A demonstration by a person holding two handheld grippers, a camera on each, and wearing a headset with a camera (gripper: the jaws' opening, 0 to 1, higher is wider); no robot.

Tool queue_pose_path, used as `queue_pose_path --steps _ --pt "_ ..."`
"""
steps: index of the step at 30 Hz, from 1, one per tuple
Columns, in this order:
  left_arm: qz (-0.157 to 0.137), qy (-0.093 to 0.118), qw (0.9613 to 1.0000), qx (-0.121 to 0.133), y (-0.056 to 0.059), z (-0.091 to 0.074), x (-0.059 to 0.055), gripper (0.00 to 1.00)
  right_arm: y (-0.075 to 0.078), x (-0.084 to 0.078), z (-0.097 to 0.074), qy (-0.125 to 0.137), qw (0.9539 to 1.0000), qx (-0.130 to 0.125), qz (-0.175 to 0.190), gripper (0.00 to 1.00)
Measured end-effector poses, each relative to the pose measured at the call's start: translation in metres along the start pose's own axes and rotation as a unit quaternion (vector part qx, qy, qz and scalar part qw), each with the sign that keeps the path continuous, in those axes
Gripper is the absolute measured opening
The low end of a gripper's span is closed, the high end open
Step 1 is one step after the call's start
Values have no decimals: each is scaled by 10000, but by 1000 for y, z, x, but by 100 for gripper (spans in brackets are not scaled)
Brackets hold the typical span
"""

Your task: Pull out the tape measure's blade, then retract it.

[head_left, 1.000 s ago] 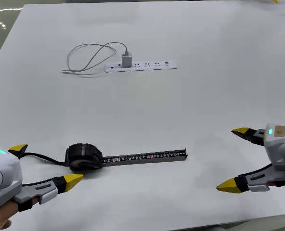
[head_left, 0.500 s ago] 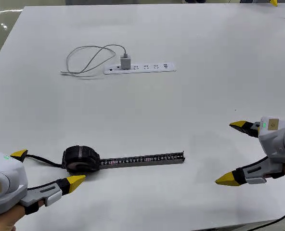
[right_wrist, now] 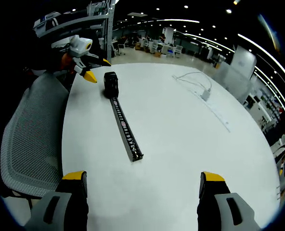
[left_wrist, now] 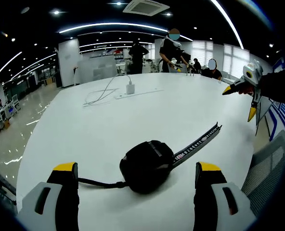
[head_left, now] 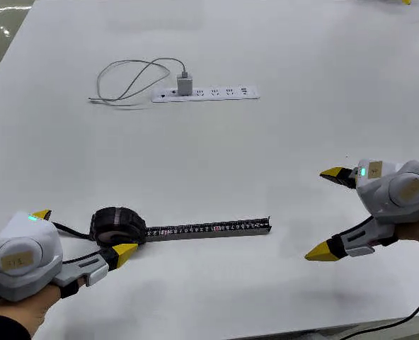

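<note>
The tape measure (head_left: 117,227) lies at seven o'clock on the surface (head_left: 266,142), blade (head_left: 209,228) out toward three. Left tongs (head_left: 83,232) gape just short of its case (left_wrist: 147,166); right tongs (head_left: 326,212), also apart, hang at four. I'd clamp the case squarely before retracting.

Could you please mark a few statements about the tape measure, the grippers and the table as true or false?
1. The black round tape measure lies on the white table with its blade pulled out. True.
2. The right gripper is shut on the blade's tip. False: it is open and apart from the blade's end.
3. A white charger is plugged into the white power strip. True.
4. The left gripper is shut. False: it is open, facing the tape measure.
</note>
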State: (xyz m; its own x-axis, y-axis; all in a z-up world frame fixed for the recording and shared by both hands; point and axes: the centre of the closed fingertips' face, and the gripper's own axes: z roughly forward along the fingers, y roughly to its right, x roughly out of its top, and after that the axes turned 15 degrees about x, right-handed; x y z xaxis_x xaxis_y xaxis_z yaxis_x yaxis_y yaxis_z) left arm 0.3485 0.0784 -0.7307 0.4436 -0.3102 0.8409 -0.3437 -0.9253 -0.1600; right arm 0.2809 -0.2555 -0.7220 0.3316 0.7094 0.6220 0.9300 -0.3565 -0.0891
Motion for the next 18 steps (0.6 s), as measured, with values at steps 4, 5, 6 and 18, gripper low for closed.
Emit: queue_pose_path --steps 4,5,6,18 --pt "-30 18 10000 24 3 3 2 99 2 3 4 -63 9999 56 -77 94" --pt "-39 13 10000 28 4 4 2 99 3 3 5 -86 9999 66 -84 93" --pt "-58 -5 10000 36 5 4 2 99 3 4 7 -96 9999 89 -89 92" --pt "-140 25 9996 261 10 15 3 99 11 12 37 -349 9977 451 -367 75"
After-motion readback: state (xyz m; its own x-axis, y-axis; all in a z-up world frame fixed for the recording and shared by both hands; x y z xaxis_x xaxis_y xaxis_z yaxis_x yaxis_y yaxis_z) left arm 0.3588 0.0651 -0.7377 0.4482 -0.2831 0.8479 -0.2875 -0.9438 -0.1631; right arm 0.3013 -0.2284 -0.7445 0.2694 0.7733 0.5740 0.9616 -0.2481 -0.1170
